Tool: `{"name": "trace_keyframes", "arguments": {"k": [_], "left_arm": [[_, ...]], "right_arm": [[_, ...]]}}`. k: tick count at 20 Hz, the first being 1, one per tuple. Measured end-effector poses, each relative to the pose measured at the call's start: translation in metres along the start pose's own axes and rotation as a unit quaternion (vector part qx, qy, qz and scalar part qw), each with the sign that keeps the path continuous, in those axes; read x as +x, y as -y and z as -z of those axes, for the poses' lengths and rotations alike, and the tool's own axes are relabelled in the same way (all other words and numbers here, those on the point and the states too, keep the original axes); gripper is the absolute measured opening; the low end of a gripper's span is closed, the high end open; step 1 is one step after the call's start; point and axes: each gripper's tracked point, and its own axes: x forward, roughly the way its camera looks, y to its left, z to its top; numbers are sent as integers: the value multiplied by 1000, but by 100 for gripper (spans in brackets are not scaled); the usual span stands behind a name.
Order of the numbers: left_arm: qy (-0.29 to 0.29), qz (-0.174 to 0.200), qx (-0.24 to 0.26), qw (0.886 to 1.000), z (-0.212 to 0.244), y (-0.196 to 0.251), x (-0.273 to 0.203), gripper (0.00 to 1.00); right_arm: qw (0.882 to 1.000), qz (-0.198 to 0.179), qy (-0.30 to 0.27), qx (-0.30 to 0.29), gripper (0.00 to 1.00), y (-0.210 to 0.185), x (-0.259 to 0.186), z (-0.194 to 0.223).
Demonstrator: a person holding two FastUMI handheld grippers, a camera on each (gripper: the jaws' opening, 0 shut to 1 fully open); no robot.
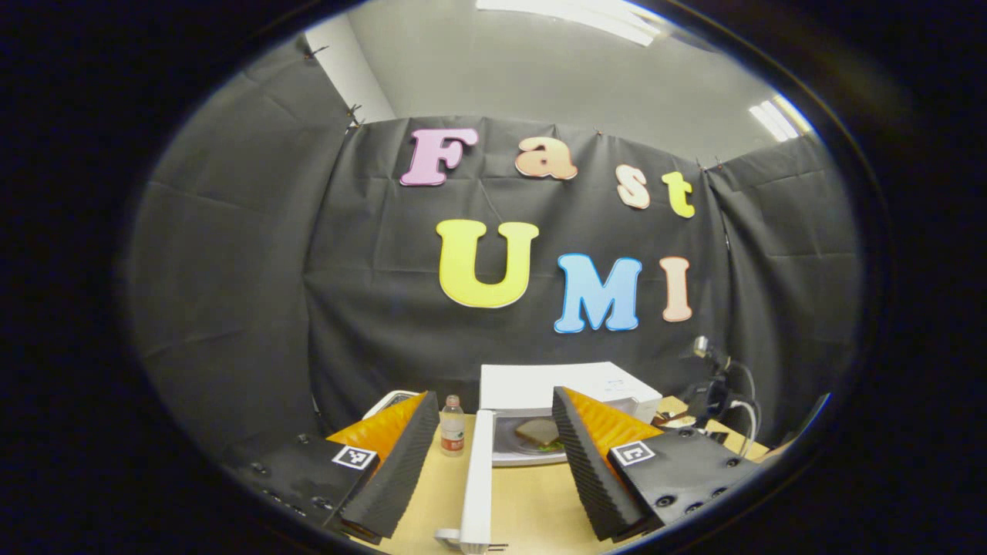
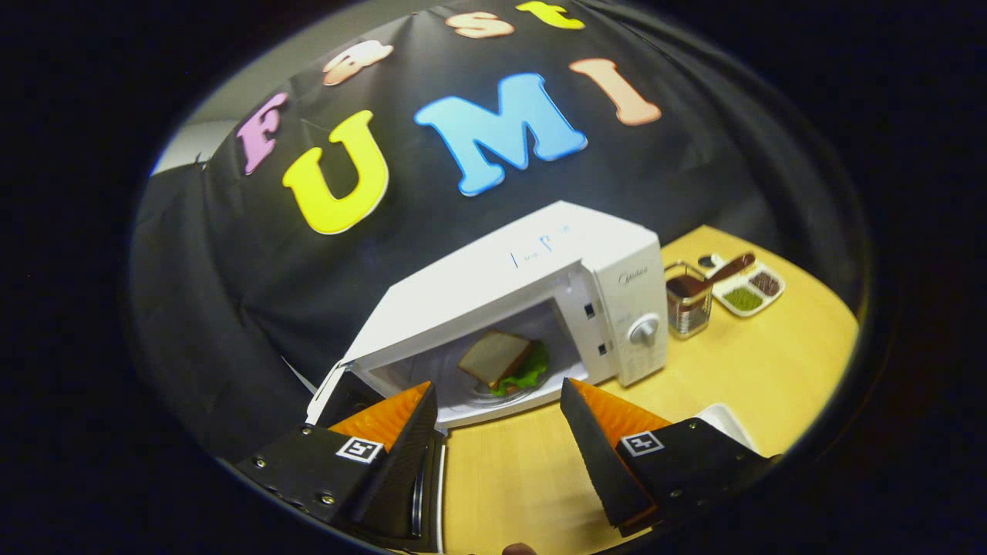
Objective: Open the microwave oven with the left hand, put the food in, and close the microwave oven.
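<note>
Presently, the microwave oven (image 2: 532,293) stands on the wooden table (image 2: 771,370) against the black cloth wall, its door (image 1: 478,478) swung fully open and seen edge-on in the left gripper view. The food, a sandwich (image 2: 501,361) with green lettuce showing beneath the bread, lies on the plate inside the cavity; the left gripper view shows the same sandwich (image 1: 538,433) through the opening. The left gripper (image 1: 493,470) hangs in front of the oven with its fingers spread wide, the door edge lying between them and touching neither. The right gripper (image 2: 501,455) is likewise spread wide and holds nothing, hovering above the table just before the open cavity. A small bottle (image 1: 452,425) stands left of the door. To the right of the oven are a glass holder (image 2: 688,307) and a divided tray (image 2: 746,287) with a spoon resting across them
</note>
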Motion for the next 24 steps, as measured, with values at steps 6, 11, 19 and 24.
{"name": "trace_keyframes", "arguments": {"k": [6, 11, 19, 24], "left_arm": [[1, 25, -1, 1000, 9, 18, -2, 94], [10, 23, -4, 1000, 4, 16, -7, 95], [-8, 10, 32, 999, 24, 18, -25, 65], [-67, 31, 59, 996, 74, 17, -51, 5]], "right_arm": [[993, 19, 80, -83, 96, 17, -110, -64], [976, 51, 153, -147, 95, 27, -177, -122], [969, 31, 195, -147, 96, 18, -214, -151], [970, 22, 199, -139, 96, 15, -216, -150]]}}
